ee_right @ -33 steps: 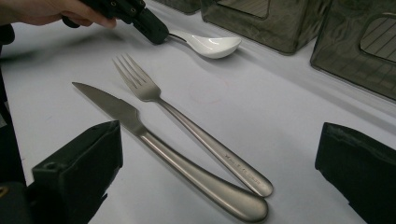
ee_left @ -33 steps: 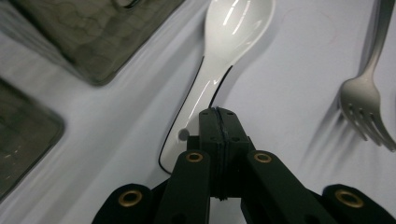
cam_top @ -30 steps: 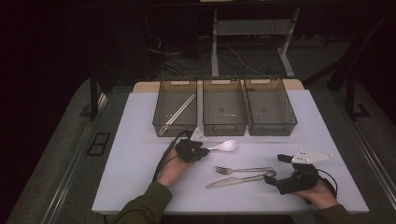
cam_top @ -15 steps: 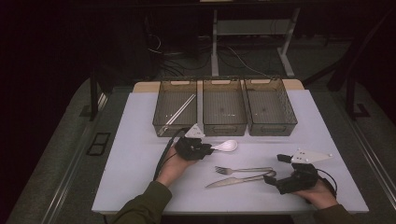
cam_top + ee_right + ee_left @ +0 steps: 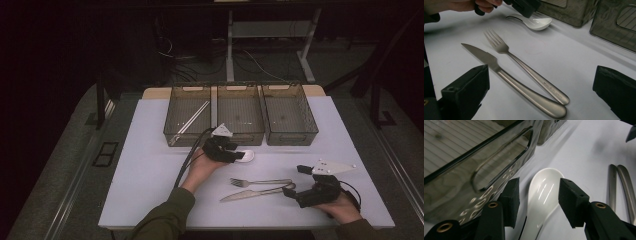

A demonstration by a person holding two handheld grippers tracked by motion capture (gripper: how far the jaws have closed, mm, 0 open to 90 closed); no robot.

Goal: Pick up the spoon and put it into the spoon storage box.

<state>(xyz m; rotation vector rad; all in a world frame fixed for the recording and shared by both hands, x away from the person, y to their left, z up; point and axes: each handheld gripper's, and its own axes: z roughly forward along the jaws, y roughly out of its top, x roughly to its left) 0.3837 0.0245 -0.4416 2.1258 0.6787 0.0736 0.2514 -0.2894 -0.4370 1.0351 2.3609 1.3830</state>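
Note:
A white ceramic spoon lies on the white table top just in front of the middle bin. My left gripper hovers over its handle. In the left gripper view the spoon sits between the two black pads, and neither pad touches it. The jaws have just been opening. A steel fork and knife lie side by side, handles to the right. My right gripper rests open at the handle ends, and its own view shows the fork and knife between its wide jaws.
Three smoky clear bins stand in a row at the back: left, middle, right. The left bin holds long metal sticks. The near wall of the middle bin is close beside my left jaw.
My left hand has moved right and slightly away, onto the spoon's handle, and its jaws have gone from shut to open around it. The right hand has stayed put.

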